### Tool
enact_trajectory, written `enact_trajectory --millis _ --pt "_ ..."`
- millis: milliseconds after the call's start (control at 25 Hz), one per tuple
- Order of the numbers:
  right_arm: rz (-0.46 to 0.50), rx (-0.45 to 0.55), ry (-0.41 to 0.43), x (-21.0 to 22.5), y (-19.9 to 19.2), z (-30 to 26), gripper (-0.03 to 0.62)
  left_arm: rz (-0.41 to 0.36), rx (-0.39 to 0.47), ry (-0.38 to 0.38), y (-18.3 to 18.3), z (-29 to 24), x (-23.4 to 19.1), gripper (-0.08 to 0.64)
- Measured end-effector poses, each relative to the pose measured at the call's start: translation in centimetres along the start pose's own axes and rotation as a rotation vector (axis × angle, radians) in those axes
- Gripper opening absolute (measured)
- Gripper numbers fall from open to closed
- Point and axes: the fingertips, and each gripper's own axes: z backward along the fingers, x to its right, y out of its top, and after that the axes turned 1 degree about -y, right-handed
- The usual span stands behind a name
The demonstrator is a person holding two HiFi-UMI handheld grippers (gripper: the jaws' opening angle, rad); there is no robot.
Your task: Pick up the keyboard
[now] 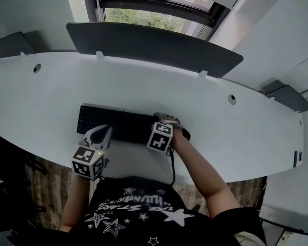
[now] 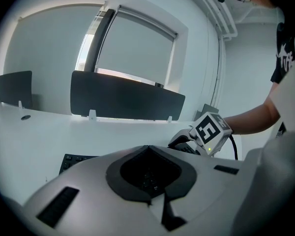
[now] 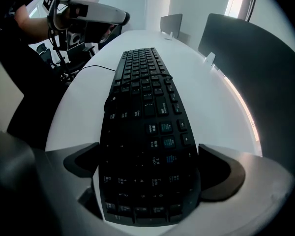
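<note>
A black keyboard (image 1: 118,124) lies flat on the white desk (image 1: 220,137), close to its front edge. My right gripper (image 1: 168,122) comes down steeply over the keyboard's right end. In the right gripper view the keyboard (image 3: 147,107) runs away between the two jaws of the right gripper (image 3: 150,166), whose dark pads (image 3: 221,173) sit close beside its long edges, with a thin strip of white showing on the left side. My left gripper (image 1: 103,131) is shut and empty, its tips at the front edge of the keyboard's left part (image 2: 71,161).
A dark divider panel (image 1: 154,45) stands along the desk's back edge, with a window behind it. Two cable holes (image 1: 37,68) (image 1: 232,99) are set in the desk top. A thin black cable (image 3: 88,68) lies beside the keyboard. My body is close to the front edge.
</note>
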Motion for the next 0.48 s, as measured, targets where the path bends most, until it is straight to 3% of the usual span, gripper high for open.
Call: enact_trajectory --millis 480 --pt "0.016 -0.168 0.054 0.39 -0.56 -0.99 0.581 0.000 -0.022 -0.032 -0.88 -0.67 0.99 0.009"
